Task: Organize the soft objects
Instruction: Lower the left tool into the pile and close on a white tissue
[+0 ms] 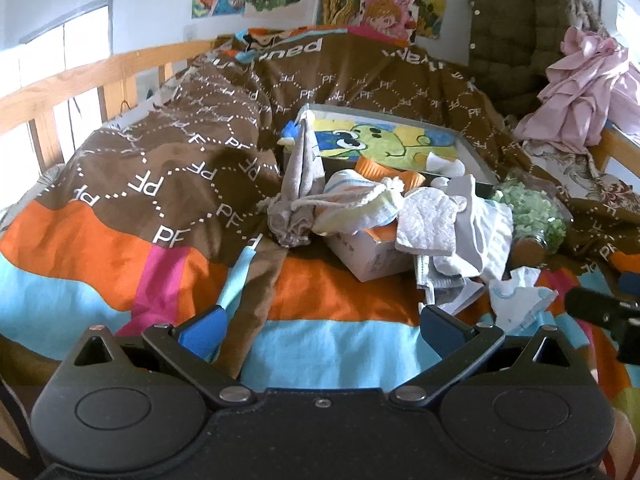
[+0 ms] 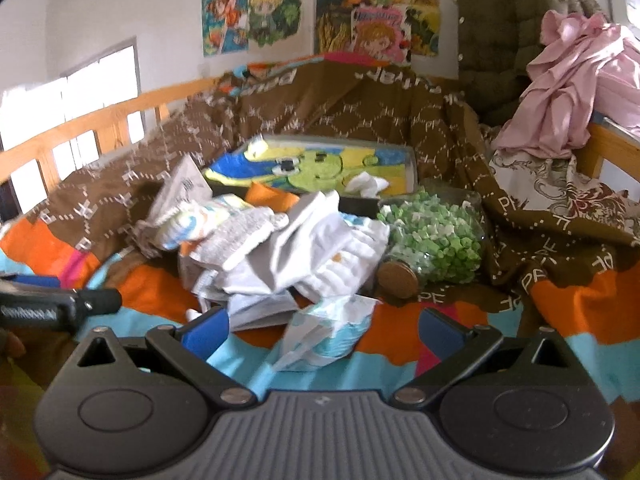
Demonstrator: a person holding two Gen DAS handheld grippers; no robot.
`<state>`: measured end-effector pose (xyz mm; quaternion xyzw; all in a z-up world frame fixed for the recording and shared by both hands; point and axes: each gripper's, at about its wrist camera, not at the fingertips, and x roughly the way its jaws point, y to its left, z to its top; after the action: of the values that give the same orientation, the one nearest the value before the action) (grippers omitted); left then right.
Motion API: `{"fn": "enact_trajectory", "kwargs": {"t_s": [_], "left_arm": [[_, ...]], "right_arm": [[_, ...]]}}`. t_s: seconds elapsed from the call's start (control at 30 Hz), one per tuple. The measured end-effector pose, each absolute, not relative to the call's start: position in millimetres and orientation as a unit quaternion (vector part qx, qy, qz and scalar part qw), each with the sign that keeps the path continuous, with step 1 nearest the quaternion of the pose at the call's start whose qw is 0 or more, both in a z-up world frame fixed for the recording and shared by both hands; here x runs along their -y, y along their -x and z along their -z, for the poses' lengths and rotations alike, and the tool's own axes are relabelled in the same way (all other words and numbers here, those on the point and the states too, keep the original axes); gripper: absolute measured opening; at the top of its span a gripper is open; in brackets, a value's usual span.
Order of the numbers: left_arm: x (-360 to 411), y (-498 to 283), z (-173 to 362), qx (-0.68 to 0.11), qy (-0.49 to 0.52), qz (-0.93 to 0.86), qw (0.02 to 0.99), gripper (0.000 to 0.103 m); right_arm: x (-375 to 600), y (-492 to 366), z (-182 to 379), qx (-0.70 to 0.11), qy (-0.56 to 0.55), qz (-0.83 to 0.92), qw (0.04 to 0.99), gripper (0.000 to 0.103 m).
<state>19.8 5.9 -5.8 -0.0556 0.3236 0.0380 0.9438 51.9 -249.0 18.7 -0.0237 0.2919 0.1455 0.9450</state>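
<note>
Left wrist: both tools point(image 1: 322, 330) point(image 2: 322, 330) agape.

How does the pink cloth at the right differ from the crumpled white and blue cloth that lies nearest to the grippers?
The pink cloth is one plain colour; the white and blue cloth is white with light blue parts. The pink cloth is draped high over the wooden bed rail; the white and blue cloth lies low on the blanket. The pink cloth looks much bigger. Both are crumpled, unfolded, and held by no gripper.
</note>
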Motion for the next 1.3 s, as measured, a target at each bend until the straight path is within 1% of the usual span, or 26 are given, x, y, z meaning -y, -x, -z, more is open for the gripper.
{"fn": "enact_trajectory", "kwargs": {"t_s": [0.13, 0.4, 0.67, 0.77, 0.83, 1.0, 1.17, 1.3], "left_arm": [[-3, -42, 8, -0.344, 0.078, 0.018, 0.936, 0.102], [20, -85, 13, -0.355, 0.076, 0.08, 0.928, 0.102], [23, -125, 18, -0.368, 0.1, 0.077, 0.921, 0.102], [29, -140, 20, -0.376, 0.084, 0.072, 0.92, 0.099], [32, -149, 23, -0.389, 0.078, 0.072, 0.915, 0.093], [29, -159, 27, -0.401, 0.094, 0.053, 0.91, 0.091], [28, -156, 23, -0.407, 0.101, 0.043, 0.907, 0.084], [33, -154, 20, -0.409, 0.097, 0.033, 0.907, 0.082]], "right_arm": [[255, -72, -11, -0.308, 0.04, -0.158, 0.937, 0.103], [255, -97, 1, -0.316, 0.059, -0.207, 0.924, 0.102], [259, -107, 11, -0.321, 0.019, -0.212, 0.923, 0.099], [261, -113, 18, -0.335, 0.0, -0.214, 0.918, 0.093], [262, -117, 23, -0.346, -0.008, -0.21, 0.914, 0.09], [262, -123, 31, -0.362, -0.02, -0.215, 0.907, 0.081], [261, -120, 32, -0.365, -0.024, -0.225, 0.903, 0.074], [259, -119, 31, -0.362, -0.018, -0.225, 0.904, 0.064]]}}
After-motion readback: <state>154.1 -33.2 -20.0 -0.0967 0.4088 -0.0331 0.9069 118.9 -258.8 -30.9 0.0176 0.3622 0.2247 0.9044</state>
